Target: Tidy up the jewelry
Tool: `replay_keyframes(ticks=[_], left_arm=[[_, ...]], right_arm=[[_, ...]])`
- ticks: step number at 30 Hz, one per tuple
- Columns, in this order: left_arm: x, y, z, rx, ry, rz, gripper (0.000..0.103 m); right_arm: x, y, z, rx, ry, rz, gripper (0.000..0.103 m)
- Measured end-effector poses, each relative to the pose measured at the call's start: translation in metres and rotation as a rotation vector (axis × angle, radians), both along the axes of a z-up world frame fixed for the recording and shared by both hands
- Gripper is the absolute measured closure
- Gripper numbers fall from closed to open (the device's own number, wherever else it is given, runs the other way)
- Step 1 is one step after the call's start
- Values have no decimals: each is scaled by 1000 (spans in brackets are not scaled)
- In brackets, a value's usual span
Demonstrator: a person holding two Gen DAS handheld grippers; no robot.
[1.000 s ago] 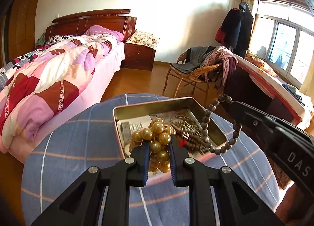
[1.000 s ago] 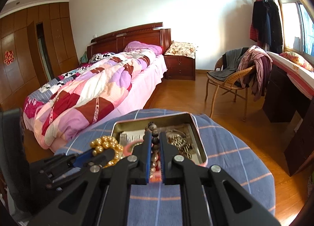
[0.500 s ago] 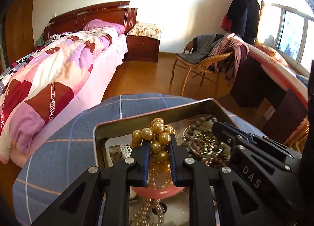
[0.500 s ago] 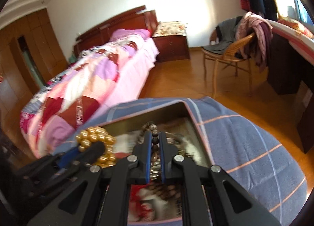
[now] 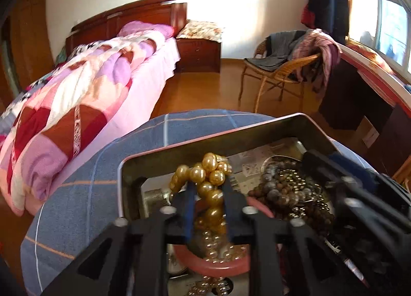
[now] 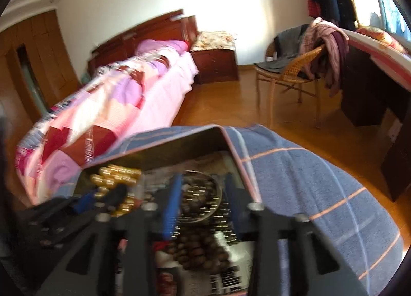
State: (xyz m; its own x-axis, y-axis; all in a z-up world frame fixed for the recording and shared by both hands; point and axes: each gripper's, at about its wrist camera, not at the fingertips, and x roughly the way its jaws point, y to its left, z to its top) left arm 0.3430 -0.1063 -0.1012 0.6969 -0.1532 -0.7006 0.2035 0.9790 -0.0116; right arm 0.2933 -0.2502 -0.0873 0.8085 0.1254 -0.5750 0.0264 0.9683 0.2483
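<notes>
I can read no word, number or brand anywhere. In my left wrist view, the printed paper (image 5: 257, 157) on the floor of the tin (image 5: 231, 138), at about one o'clock from the picture's middle, carries a faint pattern. A strip of fine dark bars like a barcode stands on its near edge, but all of it is too small for me to make out. In my right wrist view, printed paper (image 6: 226, 276) lies at six o'clock with black marks on white, and they are smeared by blur, so I cannot tell a single letter.
</notes>
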Motion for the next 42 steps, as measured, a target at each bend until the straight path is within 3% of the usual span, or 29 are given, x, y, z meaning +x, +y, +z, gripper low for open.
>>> replay_keyframes(ticks=[2, 4, 7, 15, 25, 31, 42], left_arm=[[-4, 5, 5, -5, 2, 25, 36], [-10, 9, 12, -12, -29, 38, 30], [-19, 11, 23, 10, -52, 50, 29], [-49, 13, 28, 72, -55, 59, 29], [-94, 25, 30, 124, -51, 89, 28], [-125, 37, 31, 118, -39, 108, 28], [-197, 57, 38, 90, -95, 153, 28]], right_arm=[[-8, -2, 9, 22, -44, -14, 33], [-19, -4, 20, 22, -89, -44, 22], [-30, -3, 25, -6, -101, -75, 15], [-49, -6, 17, 1, -15, -100, 11], [-91, 6, 18, -60, 44, -79, 7], [-124, 14, 22, -81, 40, -77, 3], [-187, 23, 26, -98, 14, -71, 2]])
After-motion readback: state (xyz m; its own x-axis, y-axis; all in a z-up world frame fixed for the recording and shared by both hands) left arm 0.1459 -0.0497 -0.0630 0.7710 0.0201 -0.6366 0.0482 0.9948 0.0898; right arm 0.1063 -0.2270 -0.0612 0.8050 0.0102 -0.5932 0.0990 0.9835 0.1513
